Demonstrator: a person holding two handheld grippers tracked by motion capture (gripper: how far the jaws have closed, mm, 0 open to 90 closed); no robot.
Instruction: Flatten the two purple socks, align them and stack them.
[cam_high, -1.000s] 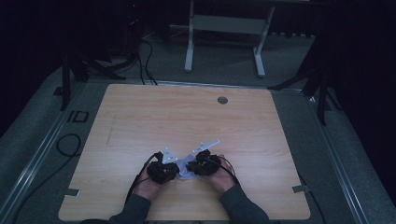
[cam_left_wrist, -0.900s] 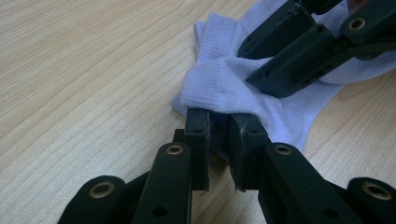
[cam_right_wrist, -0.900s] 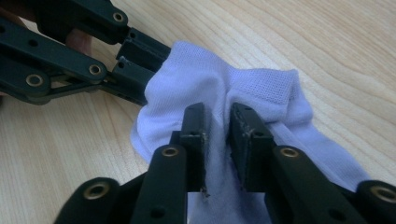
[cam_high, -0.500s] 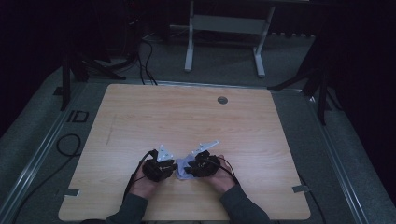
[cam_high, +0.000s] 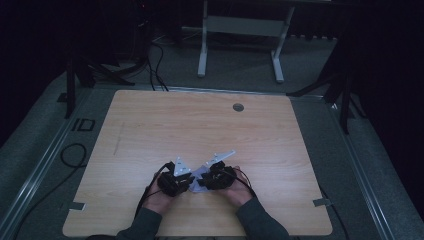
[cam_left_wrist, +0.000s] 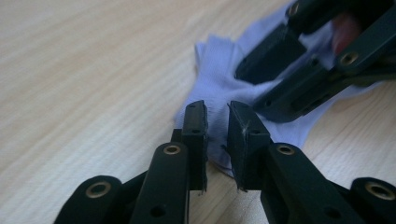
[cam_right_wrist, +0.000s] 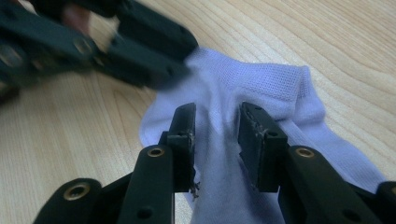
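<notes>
Scene: a person sits at the lower edge of the high view, with both forearms coming in from the bottom and a tool in each hand, low in the middle of the frame.
Surface: a light wooden surface (cam_high: 150, 130) with a small round hole (cam_high: 238, 107) in its upper middle part.
Sock: a white knitted sock (cam_right_wrist: 261, 88) lies flat on the surface. In the high view it is a small pale patch (cam_high: 199, 176) between the two tools, in the lower centre of the frame.
Left tool: the left tool (cam_left_wrist: 217, 128) is at the lower centre of the left gripper view. Its jaws stand a little apart, with a ridge of the sock (cam_left_wrist: 219, 84) rising in the narrow gap. The picture does not show clearly if the pads press the cloth. In the high view it (cam_high: 186, 181) is just left of the sock.
Right tool: the right tool (cam_right_wrist: 217, 128) is at the lower centre of the right gripper view. Its jaws have just been opening, and a fold of the sock stands between them. Whether the pads still pinch the fold cannot be told. In the high view it (cam_high: 202, 180) is just right of the sock.
Relation: the two tools point toward each other and are near together over the sock. Each one appears in the upper part of the other's view, dark and blurred.
</notes>
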